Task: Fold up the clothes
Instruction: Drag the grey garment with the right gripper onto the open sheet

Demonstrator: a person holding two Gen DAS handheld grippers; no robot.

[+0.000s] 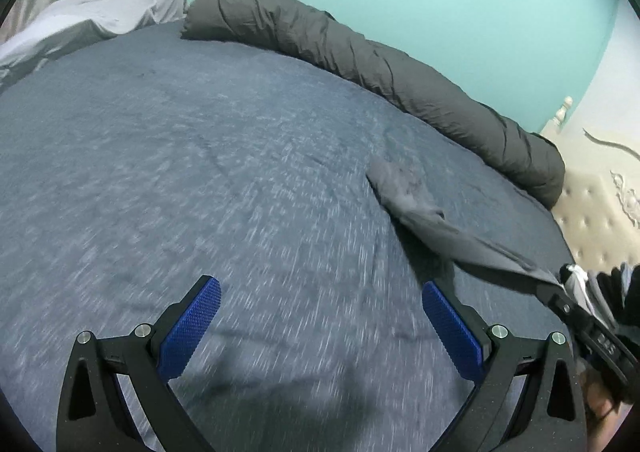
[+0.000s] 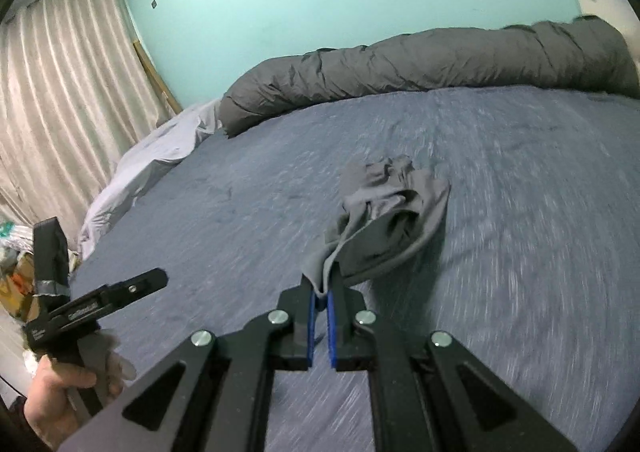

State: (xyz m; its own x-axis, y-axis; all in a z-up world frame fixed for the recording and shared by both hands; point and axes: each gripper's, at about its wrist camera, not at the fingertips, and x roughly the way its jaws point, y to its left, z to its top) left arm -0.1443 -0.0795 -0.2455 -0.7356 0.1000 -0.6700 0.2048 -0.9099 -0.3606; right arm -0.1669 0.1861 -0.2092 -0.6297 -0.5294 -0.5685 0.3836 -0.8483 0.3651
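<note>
A crumpled grey garment (image 2: 384, 212) lies on the blue bedspread (image 2: 200, 212). My right gripper (image 2: 321, 292) is shut on its near edge and the cloth stretches from the jaws to the heap. In the left wrist view the garment (image 1: 416, 196) runs to the right, pulled taut toward the right gripper (image 1: 560, 288) at the frame edge. My left gripper (image 1: 320, 316) is open and empty above the bedspread (image 1: 180, 172), left of the garment. It also shows at the left of the right wrist view (image 2: 132, 284), held by a hand.
A rolled dark grey duvet (image 1: 360, 52) lies along the far side of the bed against the turquoise wall. A pale sheet (image 2: 160, 156) is bunched at one end. Curtains (image 2: 60, 92) hang beyond it. A tufted headboard (image 1: 592, 212) is at the right.
</note>
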